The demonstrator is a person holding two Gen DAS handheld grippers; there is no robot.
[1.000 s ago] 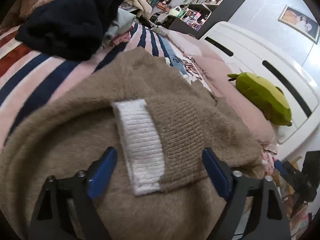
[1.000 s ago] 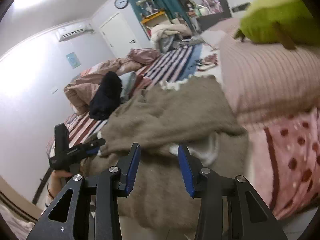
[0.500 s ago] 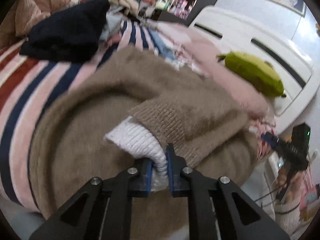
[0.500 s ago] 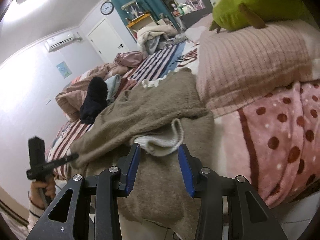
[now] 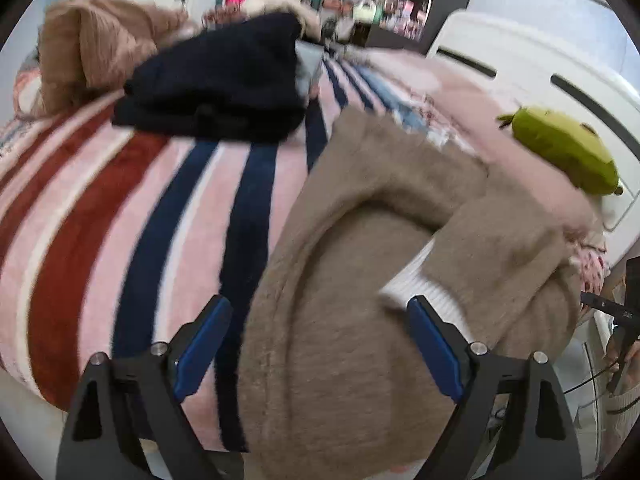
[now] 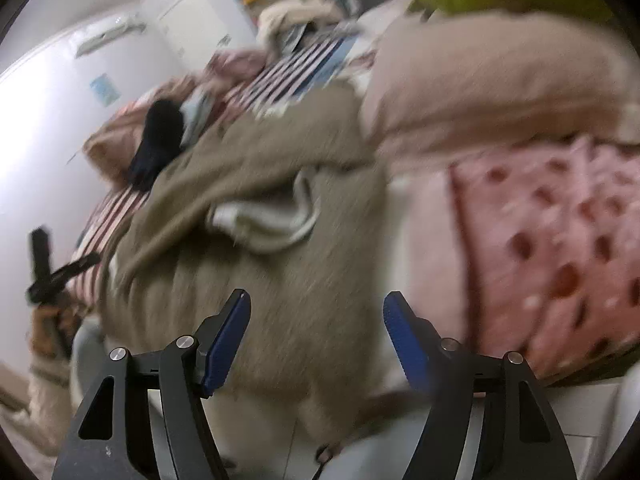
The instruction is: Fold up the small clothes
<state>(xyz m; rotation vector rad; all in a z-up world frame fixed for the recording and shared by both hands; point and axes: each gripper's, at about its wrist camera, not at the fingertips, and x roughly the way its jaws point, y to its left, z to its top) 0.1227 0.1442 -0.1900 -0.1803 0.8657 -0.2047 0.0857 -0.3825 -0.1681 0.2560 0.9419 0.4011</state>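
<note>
Left gripper (image 5: 320,344) opening, empty, above sweater (image 5: 360,360).

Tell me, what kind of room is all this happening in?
Most likely a lived-in bedroom. A bed with a striped blanket and white headboard fills the view, a green plush toy sits by the pillows, and a brown sweater lies spread on the covers. Cluttered shelves stand behind.

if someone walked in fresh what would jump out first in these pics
The fuzzy tan knit sweater with white ribbed cuffs fills the near edge of the bed, its sleeves folded across the body. Behind it a dark navy garment is heaped on the pink blanket with red and navy stripes, and a green plush toy sits on the pink pillow at the right by the white headboard.
</note>
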